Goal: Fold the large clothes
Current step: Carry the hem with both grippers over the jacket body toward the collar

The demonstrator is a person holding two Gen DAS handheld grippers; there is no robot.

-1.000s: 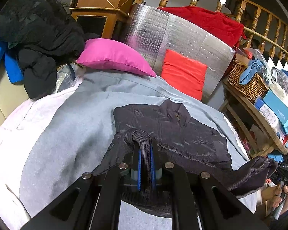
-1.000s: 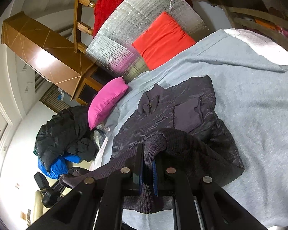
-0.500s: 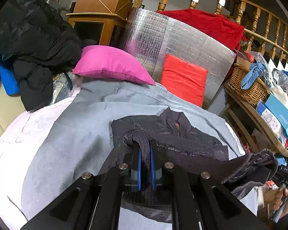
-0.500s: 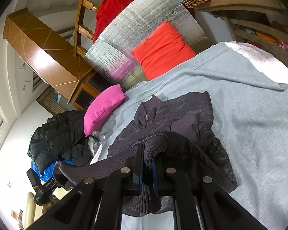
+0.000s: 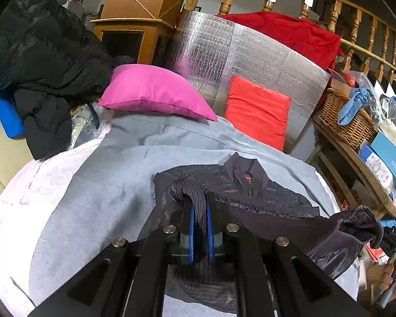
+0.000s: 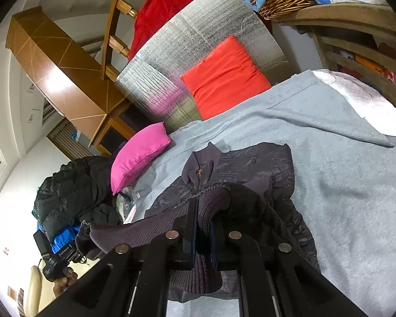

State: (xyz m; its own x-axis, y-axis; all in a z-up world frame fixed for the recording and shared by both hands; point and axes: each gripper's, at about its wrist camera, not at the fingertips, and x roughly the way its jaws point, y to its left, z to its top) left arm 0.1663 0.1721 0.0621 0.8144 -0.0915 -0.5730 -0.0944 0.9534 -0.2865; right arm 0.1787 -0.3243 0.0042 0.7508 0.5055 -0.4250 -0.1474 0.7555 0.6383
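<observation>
A dark grey zip-up jacket (image 5: 253,198) lies on a grey blanket (image 5: 113,185) on the bed, collar toward the pillows. My left gripper (image 5: 199,206) is shut on its ribbed knit hem at the left corner and holds it lifted. My right gripper (image 6: 203,211) is shut on the ribbed hem at the other corner of the jacket (image 6: 250,166). The hem stretches taut between both grippers above the jacket's body. The right gripper also shows at the right edge of the left wrist view (image 5: 393,240).
A pink pillow (image 5: 155,92) and a red cushion (image 5: 256,108) lean against a silver foil panel (image 5: 250,58) at the head. Black and blue clothes (image 5: 39,60) pile at left. A wooden shelf with a wicker basket (image 5: 345,116) stands at right.
Both grippers have carried the held hem forward toward the collar, folding the jacket's lower part over its body. The grips have not changed.
</observation>
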